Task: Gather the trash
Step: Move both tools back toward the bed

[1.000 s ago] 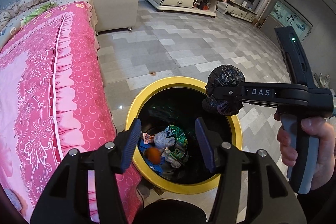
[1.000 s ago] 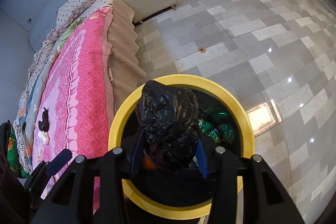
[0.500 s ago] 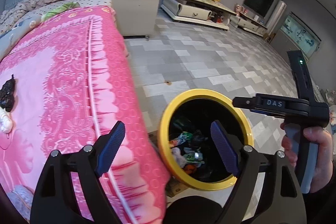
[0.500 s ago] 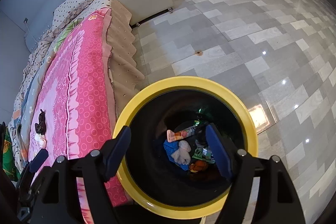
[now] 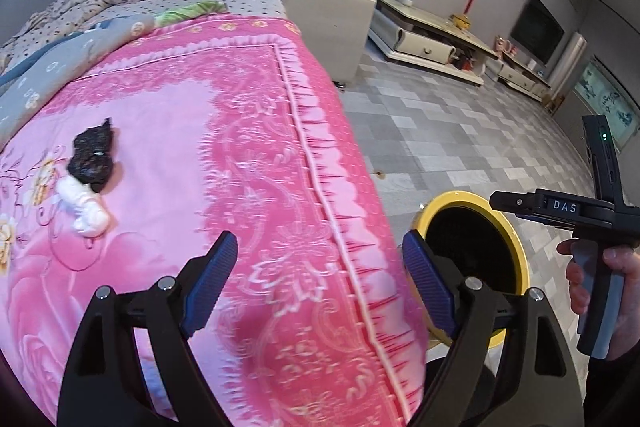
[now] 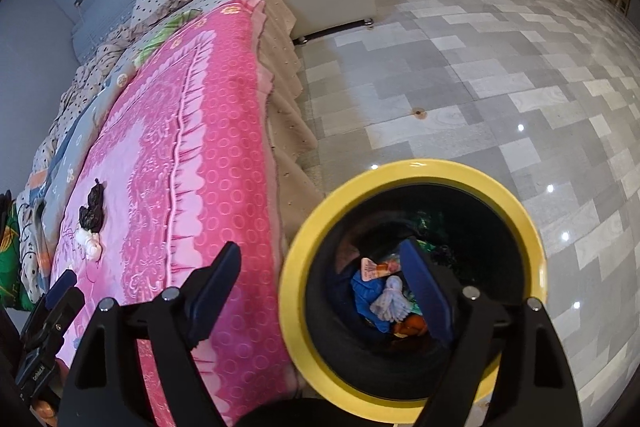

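On the pink bedspread (image 5: 248,131), well in from its floor-side edge and toward the side far from the bin, lie the two pieces of trash we have left to collect: a crumpled black bag (image 5: 93,158) and a white crumpled wad (image 5: 83,211), which touch each other. The black bag is the one nearer to the pillow end of the bed; the white wad sits against its other end, so together they make one long shape that runs more or less along the length of the bed.

Our left gripper (image 5: 320,277) hangs above the bedspread near the foot edge with its jaws spread wide and nothing between them. From it the trash lies ahead and to the left, with only bare blanket in between. Our right gripper (image 6: 324,285) is also spread wide and holds nothing; it hovers at the yellow-rimmed bin (image 6: 404,169), which stands on the floor just beside the bed and already has wrappers inside. From this gripper the trash is well apart, across the full width of the bedspread.

So we judge that the left gripper is clearly the nearer one and should make the next pick. Because the pair lies lengthwise along the bed, we think the jaws should close across its narrow side, at the place where bag and wad meet, if we want both at once
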`<action>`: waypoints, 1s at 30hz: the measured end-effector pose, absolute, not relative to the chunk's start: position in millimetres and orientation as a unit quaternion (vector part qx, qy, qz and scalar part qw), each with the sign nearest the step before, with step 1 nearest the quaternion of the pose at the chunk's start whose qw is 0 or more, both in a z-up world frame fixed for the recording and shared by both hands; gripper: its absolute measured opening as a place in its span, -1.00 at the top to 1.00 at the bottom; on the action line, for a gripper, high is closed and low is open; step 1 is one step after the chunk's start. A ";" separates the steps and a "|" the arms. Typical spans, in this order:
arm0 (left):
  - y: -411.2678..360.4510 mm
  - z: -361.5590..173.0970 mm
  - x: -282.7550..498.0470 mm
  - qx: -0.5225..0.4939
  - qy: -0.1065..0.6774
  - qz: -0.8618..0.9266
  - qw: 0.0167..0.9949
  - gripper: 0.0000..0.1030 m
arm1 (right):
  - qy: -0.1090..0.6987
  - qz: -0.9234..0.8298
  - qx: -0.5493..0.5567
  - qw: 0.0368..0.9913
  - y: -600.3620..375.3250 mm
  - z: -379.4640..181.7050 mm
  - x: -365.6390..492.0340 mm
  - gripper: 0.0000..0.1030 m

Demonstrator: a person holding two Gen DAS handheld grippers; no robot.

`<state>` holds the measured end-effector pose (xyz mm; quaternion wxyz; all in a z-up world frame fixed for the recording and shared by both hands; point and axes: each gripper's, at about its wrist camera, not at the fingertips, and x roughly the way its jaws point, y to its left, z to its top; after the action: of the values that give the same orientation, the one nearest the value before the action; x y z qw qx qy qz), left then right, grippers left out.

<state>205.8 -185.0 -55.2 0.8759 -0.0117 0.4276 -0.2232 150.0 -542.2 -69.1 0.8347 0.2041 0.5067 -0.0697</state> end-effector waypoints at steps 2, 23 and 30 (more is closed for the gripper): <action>-166.2 -51.0 205.5 -0.014 0.424 -0.212 0.880 -0.56 | 0.506 -0.057 0.196 0.838 -525.5 -64.3 158.7 -0.54; 26.6 -45.0 143.7 -0.024 0.429 -0.131 0.893 -0.59 | 0.489 0.078 0.093 0.864 -310.0 -9.8 242.3 -0.75; 45.5 -56.0 115.2 -0.014 0.438 -0.142 0.887 -0.59 | 0.491 0.103 0.070 0.862 -253.3 -9.0 266.5 -0.81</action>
<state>115.2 45.5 -56.0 0.8874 -0.0139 0.4383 -0.1420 266.5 -253.3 -9.0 0.8622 0.0702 0.4909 0.1032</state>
